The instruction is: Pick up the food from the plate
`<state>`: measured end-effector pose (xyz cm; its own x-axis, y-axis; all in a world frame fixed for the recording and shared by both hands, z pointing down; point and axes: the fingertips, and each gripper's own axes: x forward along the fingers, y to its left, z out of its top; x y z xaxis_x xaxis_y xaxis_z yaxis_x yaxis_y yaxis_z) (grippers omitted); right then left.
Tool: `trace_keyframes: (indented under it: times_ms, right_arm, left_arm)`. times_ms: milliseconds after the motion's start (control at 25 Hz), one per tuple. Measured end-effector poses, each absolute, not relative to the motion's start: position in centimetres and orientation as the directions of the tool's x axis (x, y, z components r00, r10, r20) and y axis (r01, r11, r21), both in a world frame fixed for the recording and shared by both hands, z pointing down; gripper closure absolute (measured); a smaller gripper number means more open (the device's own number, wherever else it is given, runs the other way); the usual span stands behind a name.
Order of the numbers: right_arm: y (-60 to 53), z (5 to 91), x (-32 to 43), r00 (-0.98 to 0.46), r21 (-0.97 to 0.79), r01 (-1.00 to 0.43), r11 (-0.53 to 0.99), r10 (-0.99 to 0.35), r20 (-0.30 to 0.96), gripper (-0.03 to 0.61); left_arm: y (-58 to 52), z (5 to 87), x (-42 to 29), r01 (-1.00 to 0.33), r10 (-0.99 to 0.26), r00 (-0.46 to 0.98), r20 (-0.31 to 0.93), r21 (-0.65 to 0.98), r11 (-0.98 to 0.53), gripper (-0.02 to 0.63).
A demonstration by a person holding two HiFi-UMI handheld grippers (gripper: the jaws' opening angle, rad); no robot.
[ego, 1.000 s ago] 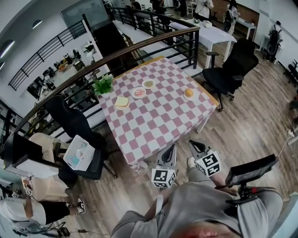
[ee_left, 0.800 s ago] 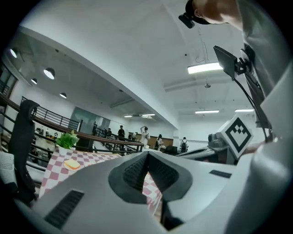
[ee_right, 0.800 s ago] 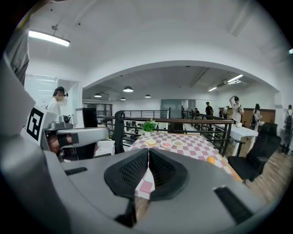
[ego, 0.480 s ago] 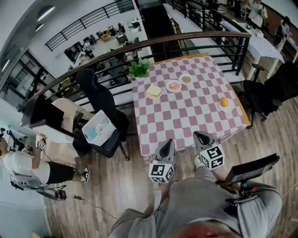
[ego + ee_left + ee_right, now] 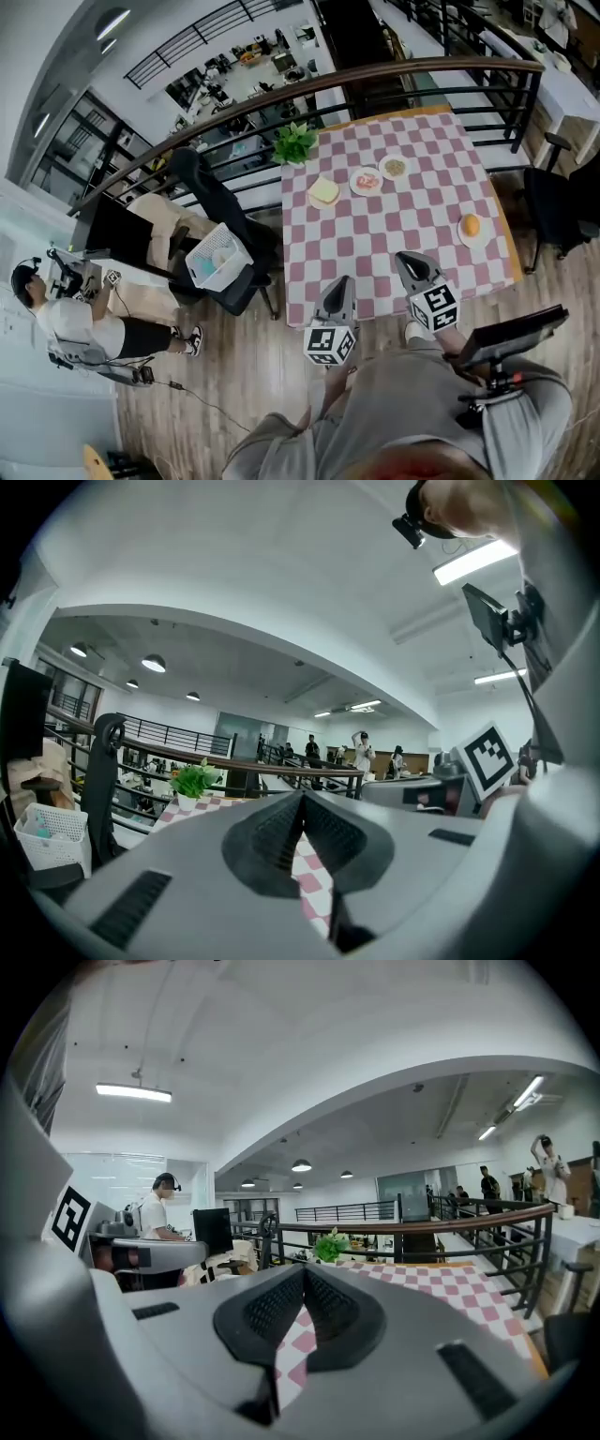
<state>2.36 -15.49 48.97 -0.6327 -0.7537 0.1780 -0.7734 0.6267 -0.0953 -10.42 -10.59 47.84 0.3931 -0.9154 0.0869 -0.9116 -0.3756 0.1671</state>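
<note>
Moved closer to pink-and-white checked table (image 5: 394, 239) since earlier: L gripper (image 5: 340, 284), R gripper (image 5: 406, 261), tips now over near edge. Both jaws clenched, empty. Orange round bun (image 5: 471, 225) on white plate (image 5: 479, 238), nr table's right edge, apart from both.

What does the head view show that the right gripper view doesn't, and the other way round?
Only the head view: the plated food, namely a bread slice, an orange bun, a pinkish dish and a brownish dish, plus a white basket on a chair.
Only the right gripper view: the right gripper seen shut and empty, and a ceiling lamp.
Both: the checkered table, the potted plant and the railing.
</note>
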Motion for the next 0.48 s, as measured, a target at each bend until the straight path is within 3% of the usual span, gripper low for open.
trace_keyframes:
  times_ms: [280, 480]
  right_arm:
    - [-19.2, 50.9, 7.0, -0.687, -0.106, -0.724, 0.682, -0.696, 0.21, 0.565]
    - [-19.7, 48.7, 7.0, -0.792, -0.102, -0.609, 0.786, -0.599, 0.116, 0.565]
  left_arm:
    - [-14.9, 48.0, -3.0, -0.907, -0.903, 0.413, 0.119, 0.148, -0.395, 0.606]
    - [-16.2, 47.6, 0.5, -0.888, -0.877, 0.46, 0.138, 0.099, -0.45, 0.606]
